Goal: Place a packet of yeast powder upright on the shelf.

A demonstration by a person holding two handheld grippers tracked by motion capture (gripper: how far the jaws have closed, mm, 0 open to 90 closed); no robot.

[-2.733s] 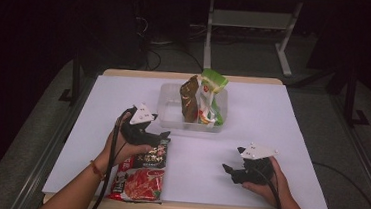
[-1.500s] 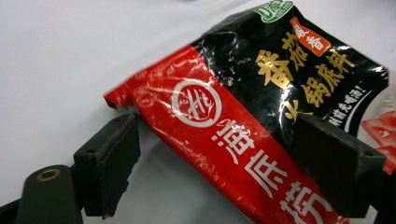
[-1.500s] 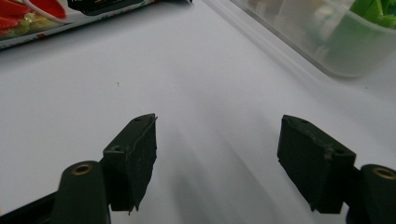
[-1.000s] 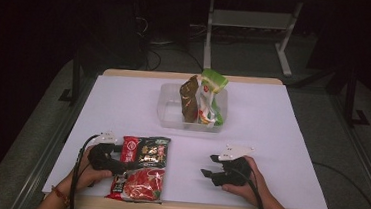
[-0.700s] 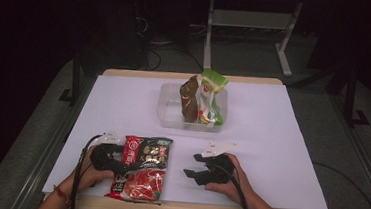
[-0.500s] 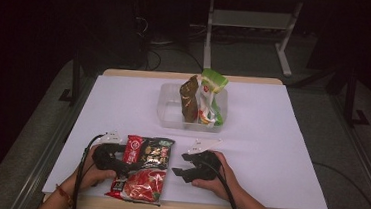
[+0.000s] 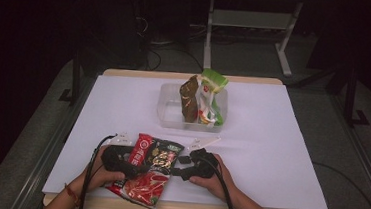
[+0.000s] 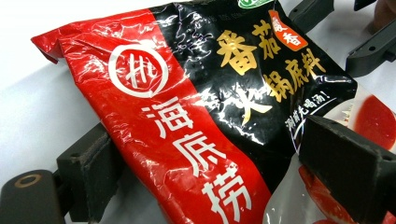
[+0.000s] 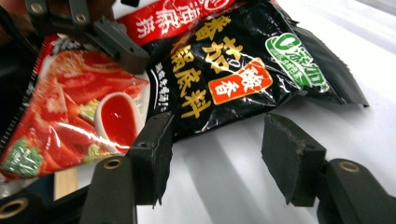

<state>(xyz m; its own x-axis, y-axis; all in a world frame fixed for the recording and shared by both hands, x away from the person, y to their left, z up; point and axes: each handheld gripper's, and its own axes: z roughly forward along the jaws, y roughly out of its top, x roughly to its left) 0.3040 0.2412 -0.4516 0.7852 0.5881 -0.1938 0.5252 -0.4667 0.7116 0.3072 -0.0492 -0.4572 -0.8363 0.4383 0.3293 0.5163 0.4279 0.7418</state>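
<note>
Soup-base packet point(image 7: 149, 168): flat on desk point(image 7: 279, 157); left tool point(image 8: 205, 186) straddles its left edge, grip unclear; right tool point(image 9: 212, 156) gapes empty beside its right edge, poised to pinch.

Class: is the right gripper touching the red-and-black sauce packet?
Apart. In the right gripper view, the right gripper has open jaws with bare table between them; the sauce packet lies just beyond them.

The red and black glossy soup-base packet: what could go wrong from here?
The red and black glossy soup-base packet lies at the near edge of the white table; a pull could drag it off. The left gripper straddles slippery film that may slide out. The right gripper, open, may close on air short of the packet's edge.
</note>
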